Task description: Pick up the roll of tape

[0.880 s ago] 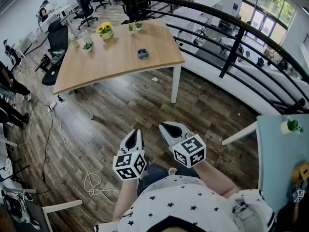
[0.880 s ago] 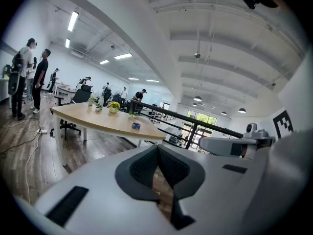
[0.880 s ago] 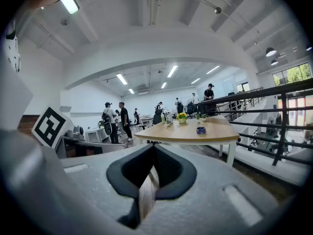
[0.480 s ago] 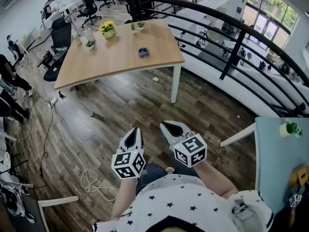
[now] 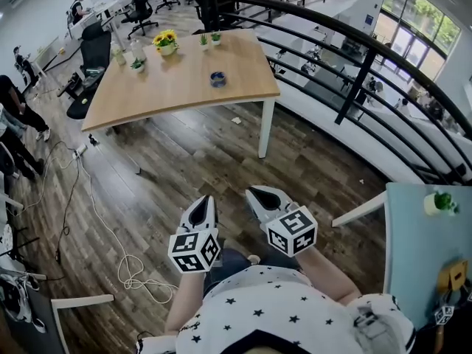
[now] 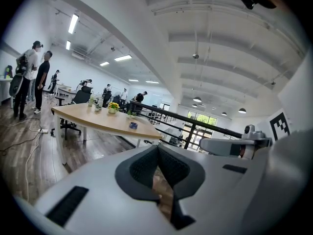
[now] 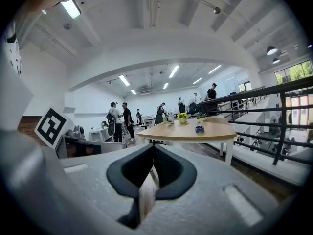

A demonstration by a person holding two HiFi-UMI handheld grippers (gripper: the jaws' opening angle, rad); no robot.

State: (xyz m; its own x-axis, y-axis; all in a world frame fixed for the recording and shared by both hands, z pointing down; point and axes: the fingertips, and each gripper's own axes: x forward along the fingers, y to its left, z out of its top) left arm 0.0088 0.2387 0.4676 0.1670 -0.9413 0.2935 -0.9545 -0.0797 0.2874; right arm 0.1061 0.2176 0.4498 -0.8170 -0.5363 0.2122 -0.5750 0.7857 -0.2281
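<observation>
The roll of tape is a small blue ring lying on the wooden table, toward its far right part. It also shows far ahead in the left gripper view as the tape and in the right gripper view as the tape. My left gripper and right gripper hang side by side over the wooden floor, close to my body and well short of the table. Both are shut with nothing held, as the left gripper and right gripper show in their own views.
A yellow flower pot and small plants stand at the table's far side. A black railing runs along the right. Cables trail on the floor at left. People stand by desks and office chairs beyond.
The head view has drifted slightly, and both grippers sit a touch lower in it. They stay shut and side by side; the tape has not moved.
</observation>
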